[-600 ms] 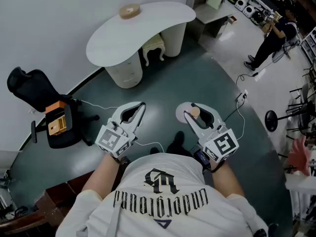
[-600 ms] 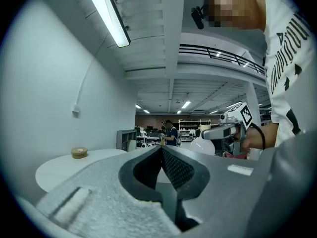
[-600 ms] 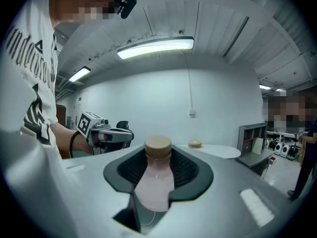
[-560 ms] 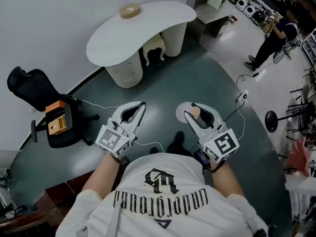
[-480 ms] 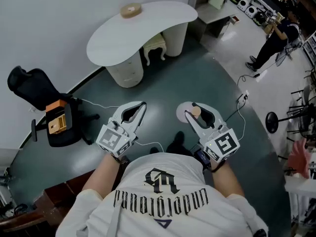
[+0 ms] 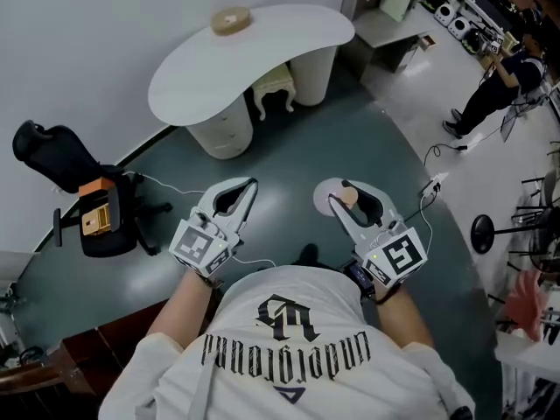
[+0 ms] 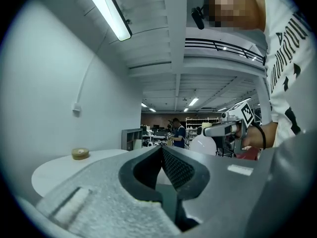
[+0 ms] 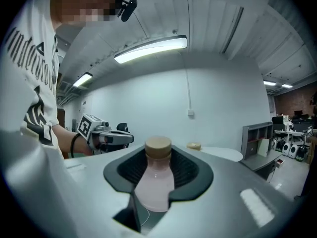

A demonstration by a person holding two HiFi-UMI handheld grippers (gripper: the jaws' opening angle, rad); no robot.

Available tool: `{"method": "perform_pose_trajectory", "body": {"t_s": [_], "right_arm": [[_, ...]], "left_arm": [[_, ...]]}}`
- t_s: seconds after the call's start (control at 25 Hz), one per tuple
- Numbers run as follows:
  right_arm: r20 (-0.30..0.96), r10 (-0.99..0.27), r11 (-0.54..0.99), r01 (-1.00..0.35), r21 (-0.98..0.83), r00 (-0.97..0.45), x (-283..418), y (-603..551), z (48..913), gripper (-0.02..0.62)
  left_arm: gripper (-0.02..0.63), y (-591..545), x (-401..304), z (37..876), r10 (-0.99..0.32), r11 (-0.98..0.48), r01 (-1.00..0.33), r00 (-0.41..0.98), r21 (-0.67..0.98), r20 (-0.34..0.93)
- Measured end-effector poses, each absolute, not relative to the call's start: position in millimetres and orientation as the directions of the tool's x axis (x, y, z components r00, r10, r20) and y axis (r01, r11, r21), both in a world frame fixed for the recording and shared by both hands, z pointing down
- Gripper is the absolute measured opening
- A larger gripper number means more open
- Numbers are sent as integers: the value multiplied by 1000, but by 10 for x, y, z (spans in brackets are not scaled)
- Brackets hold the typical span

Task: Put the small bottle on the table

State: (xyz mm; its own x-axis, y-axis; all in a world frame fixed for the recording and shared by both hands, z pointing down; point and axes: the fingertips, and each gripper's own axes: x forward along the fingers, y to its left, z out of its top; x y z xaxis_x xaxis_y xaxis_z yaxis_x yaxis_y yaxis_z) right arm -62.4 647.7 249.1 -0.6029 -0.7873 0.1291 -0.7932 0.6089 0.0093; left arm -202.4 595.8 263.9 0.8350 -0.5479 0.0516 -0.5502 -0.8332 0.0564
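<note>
A: Start at the right gripper (image 8: 158,155); what are its jaws doing?
B: Clenched on the small bottle (image 8: 154,187); the ribbed pads (image 8: 185,170) press its pale pink body from both sides; the tan cap (image 8: 158,145) stands up just past them; the jaws sit fairly wide only because the bottle fills them.
A: And the left gripper (image 7: 162,151)?
B: Pinched together at the tips, nothing between them; it hangs beside the right one, well apart from the bottle.
A: What has changed in the last half second?
B: Very little; both grippers keep their places low in the head view and the grip looks the same; only that view has drifted a touch, so the white table (image 6: 192,77) sits slightly differently in it.
A: So for the task?
B: I'd judge it is still the carry; the bottle is in the air, in the right jaws, not on the table; the table lies well ahead of both jaws, across a stretch of dark floor (image 6: 297,147), with a tan roll (image 6: 230,19) at its far end; the approach and the set-down are both yet to come.
</note>
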Motion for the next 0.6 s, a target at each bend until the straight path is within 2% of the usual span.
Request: {"method": "perform_pose_trajectory", "body": {"t_s": [0.6], "right_arm": [[134, -768, 632, -775, -1, -627, 385, 5906, 2508, 135]], "left_arm": [[6, 5410, -1068, 2688, -579, -810, -583, 812, 61, 66]]}}
